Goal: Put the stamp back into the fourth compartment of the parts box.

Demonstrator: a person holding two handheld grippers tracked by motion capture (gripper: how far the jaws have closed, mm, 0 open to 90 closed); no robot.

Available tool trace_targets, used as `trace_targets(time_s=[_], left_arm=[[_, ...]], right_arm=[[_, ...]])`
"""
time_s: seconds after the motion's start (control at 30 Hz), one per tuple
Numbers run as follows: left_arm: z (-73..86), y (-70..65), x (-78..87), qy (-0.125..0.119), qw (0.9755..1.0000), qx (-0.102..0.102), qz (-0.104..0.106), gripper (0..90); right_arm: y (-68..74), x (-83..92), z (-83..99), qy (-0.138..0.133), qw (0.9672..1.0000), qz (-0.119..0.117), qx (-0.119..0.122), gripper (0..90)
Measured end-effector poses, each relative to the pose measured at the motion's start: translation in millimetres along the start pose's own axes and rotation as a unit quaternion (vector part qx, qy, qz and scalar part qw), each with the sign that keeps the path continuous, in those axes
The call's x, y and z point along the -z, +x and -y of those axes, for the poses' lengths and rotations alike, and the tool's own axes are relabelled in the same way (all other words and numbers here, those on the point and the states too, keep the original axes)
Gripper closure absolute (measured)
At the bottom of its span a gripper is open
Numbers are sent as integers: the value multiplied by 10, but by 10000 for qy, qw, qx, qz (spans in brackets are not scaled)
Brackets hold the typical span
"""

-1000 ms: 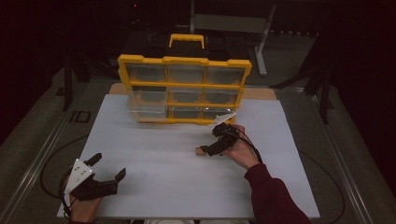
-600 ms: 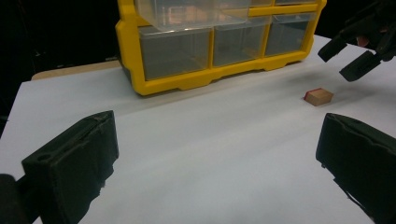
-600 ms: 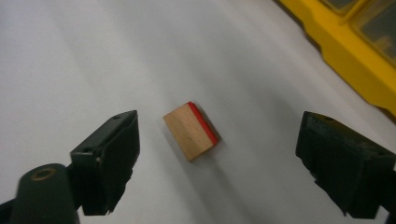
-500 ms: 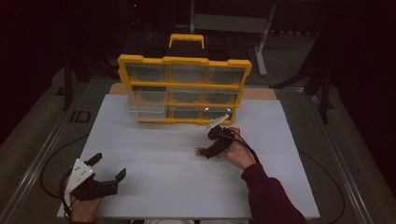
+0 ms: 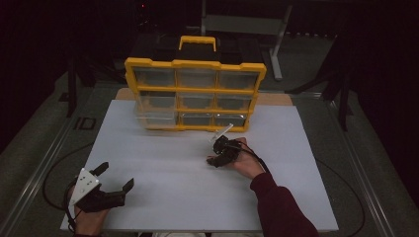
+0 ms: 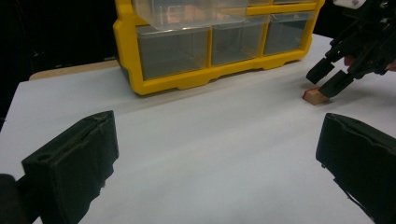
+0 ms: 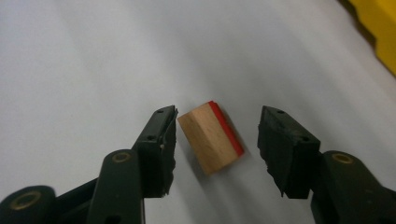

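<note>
A small wooden block (image 7: 212,140) with one red face lies on the white table sheet (image 5: 163,163), in front of the yellow drawer organizer (image 5: 195,64). My right gripper (image 7: 218,126) points down over it, and its jaws have just been closing around it. The block sits between them: the left pad is at its corner, while a gap remains at the right pad. The left gripper view shows the same block (image 6: 315,95) under the right gripper (image 6: 327,80). My left gripper (image 5: 116,176) rests open and empty near the front left corner, its jaws (image 6: 215,168) wide apart.
The organizer (image 6: 126,56) stands upright at the back of the sheet with clear drawers and a yellow handle. One clear drawer (image 6: 187,14) juts out at its left side. Dark floor and metal frames surround the table.
The right gripper has come down a little toward the sheet and its jaws have narrowed around the block. The left gripper has stayed in place.
</note>
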State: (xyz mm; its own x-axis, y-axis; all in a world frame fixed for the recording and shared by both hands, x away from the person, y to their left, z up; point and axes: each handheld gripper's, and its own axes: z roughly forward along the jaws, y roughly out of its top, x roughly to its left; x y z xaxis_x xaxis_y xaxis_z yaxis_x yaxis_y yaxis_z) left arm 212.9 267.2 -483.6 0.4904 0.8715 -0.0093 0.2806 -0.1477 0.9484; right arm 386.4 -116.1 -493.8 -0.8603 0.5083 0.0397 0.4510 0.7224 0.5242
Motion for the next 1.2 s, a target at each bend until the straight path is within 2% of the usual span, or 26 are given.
trace_targets(time_s=[0.13, 0.3, 0.57, 0.87, 1.1, 1.2], left_arm=[[0, -5, -4, 9, 10000, -17, 1, 0], [1, -7, -7, 18, 10000, -26, 0, 0], [1, -5, -5, 14, 10000, -22, -8, 0], [2, -13, -10, 14, 10000, -34, -4, 0], [1, -16, -8, 19, 10000, -43, -12, 0], [2, -15, -9, 19, 10000, -40, -13, 0]], right_arm=[[-2, -42, 2, 58, 9999, -73, 62, 547], [19, -83, 9, 220, 9996, -44, 178, 630], [24, -70, 11, 322, 9993, -28, 204, 665], [-31, 77, -3, 290, 9994, 107, -159, 666], [-78, 224, 0, 140, 9985, 46, -536, 666], [-89, 301, -26, 128, 9981, 74, -600, 666]])
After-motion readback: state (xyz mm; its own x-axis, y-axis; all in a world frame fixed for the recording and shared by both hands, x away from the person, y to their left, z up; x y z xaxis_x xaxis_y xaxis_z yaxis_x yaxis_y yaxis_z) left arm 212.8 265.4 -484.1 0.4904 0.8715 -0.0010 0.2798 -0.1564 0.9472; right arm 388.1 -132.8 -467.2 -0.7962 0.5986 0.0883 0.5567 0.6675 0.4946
